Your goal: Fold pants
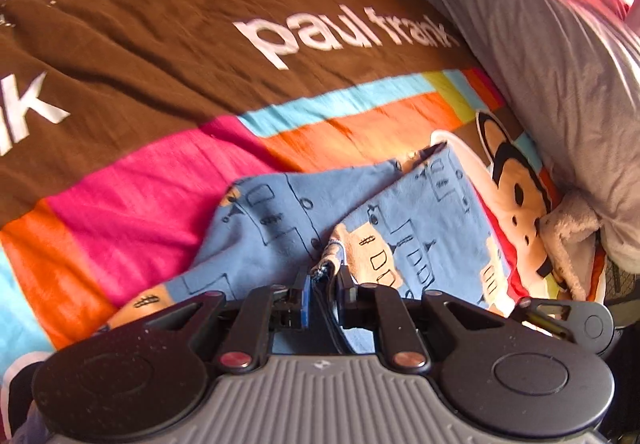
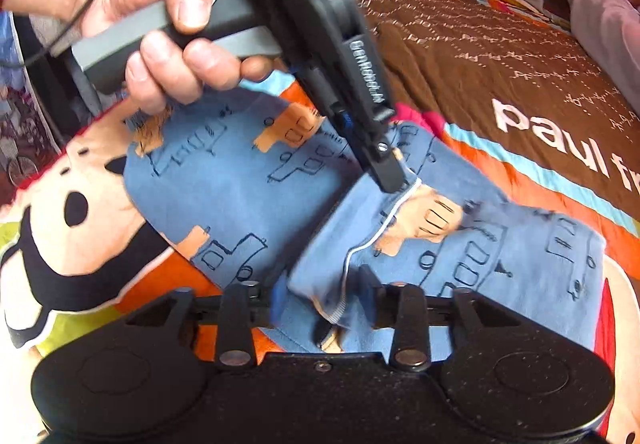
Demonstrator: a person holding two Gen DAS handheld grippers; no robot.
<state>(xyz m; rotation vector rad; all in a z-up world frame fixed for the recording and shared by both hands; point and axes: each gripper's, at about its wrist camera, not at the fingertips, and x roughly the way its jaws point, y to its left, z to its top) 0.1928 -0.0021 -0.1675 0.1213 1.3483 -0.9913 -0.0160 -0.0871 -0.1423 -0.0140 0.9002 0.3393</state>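
Lying on a big brown bedspread (image 1: 152, 56) are the small blue pants (image 2: 248, 204), with little drawn houses and tan patches all over them. The bedspread has white letters, bright pink, orange and blue stripes, and a cartoon monkey face (image 1: 516, 188). The pants sit on the striped part, just beside the monkey. The left gripper (image 1: 324, 276) has its two fingers squeezed tight on an edge of the pants, and a bit of tan and blue cloth pokes up between them. From the right wrist view, the same left gripper comes down from above, held by a person's hand (image 2: 160, 20), and its black tip pinches the cloth at a white seam line. The right gripper (image 2: 324, 304) has a bunched fold of the pants between its fingers, and they hold it. One blue finger pad (image 2: 280, 298) shows on the left of the fold. A gray pillow (image 1: 520, 24) lies along the far side of the bed.
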